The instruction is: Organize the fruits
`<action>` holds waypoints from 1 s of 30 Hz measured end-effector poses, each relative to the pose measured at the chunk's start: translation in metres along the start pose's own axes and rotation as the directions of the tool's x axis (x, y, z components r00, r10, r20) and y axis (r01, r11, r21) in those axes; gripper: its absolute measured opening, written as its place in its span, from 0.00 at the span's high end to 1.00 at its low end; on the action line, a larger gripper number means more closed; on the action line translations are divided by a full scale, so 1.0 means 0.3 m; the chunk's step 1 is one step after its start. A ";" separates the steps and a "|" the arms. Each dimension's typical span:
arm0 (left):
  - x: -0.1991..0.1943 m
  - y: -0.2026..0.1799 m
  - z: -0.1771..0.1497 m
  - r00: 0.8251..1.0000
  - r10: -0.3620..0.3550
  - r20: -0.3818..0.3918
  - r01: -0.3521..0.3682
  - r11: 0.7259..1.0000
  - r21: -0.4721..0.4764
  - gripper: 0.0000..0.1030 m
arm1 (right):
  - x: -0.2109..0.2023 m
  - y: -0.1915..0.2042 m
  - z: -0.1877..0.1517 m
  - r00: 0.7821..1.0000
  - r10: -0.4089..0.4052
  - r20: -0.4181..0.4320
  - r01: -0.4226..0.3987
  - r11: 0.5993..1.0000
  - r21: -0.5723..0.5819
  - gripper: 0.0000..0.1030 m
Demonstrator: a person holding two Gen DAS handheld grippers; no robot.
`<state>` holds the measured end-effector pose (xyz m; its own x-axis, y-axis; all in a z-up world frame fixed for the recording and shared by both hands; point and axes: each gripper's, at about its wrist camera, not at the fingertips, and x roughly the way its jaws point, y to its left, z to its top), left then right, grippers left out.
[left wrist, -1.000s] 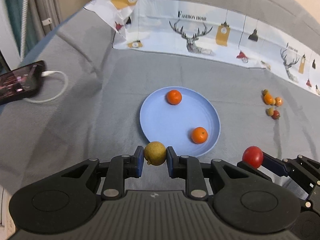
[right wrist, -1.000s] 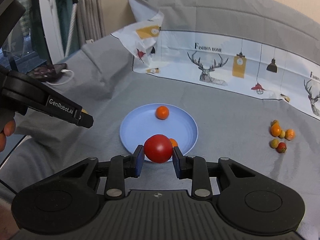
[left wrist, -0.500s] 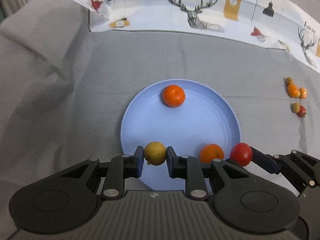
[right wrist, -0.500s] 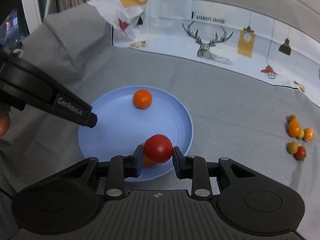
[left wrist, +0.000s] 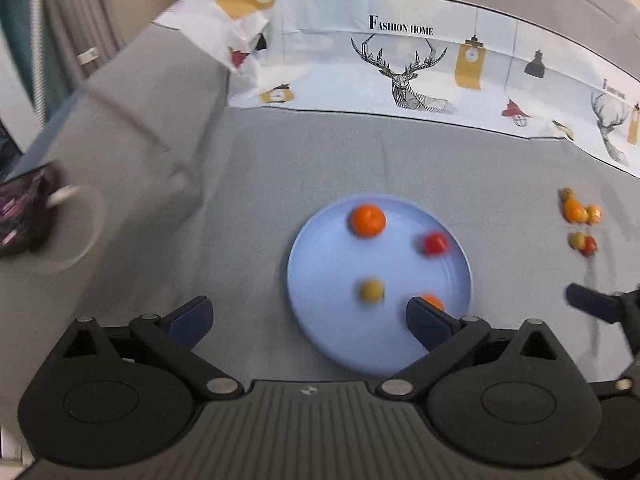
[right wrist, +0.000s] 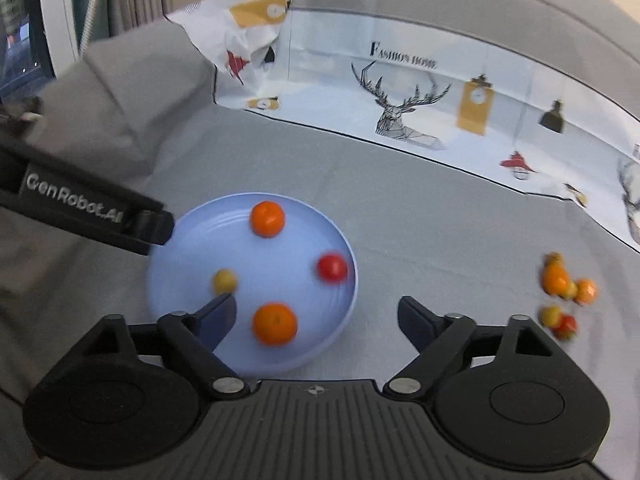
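Left gripper (left wrist: 308, 316): my jaws have just opened; released, nothing between them.
Right gripper (right wrist: 316, 316): likewise just opened, empty.
Blue plate (right wrist: 188, 240): mid grey cloth; holds yellow-green fruit (right wrist: 224, 281), red tomato (right wrist: 332, 267), two mandarins (right wrist: 267, 218).
Small fruit cluster (right wrist: 566, 294): right edge of cloth, not yet plated.
Handling: I judge them light, round, roll-prone, bruisable; I'd pinch across the widest part, gently.
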<state>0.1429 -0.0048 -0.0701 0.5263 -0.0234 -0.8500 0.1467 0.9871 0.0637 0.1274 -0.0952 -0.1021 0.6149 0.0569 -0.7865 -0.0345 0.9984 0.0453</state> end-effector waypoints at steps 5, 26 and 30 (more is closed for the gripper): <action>-0.183 0.017 -0.113 1.000 0.009 -0.006 -0.009 1.000 -0.001 0.00 | -0.256 0.028 -0.080 0.999 0.005 0.035 -0.006 0.999 0.034 0.05; -0.662 -0.002 -0.384 0.962 0.043 0.269 -0.038 0.999 -0.025 0.00 | -0.789 0.145 -0.261 0.930 -0.069 0.361 0.071 0.997 0.006 0.01; -0.699 -0.010 -0.407 0.956 0.048 0.290 -0.044 0.999 -0.023 0.00 | -0.824 0.149 -0.285 0.924 -0.070 0.376 0.071 0.997 0.013 0.01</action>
<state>-0.0701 0.0164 0.0440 0.7533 -0.0205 -0.6574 0.1044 0.9906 0.0888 -0.0934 -0.0645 0.0417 0.8668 -0.0178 -0.4984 0.0191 0.9998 -0.0023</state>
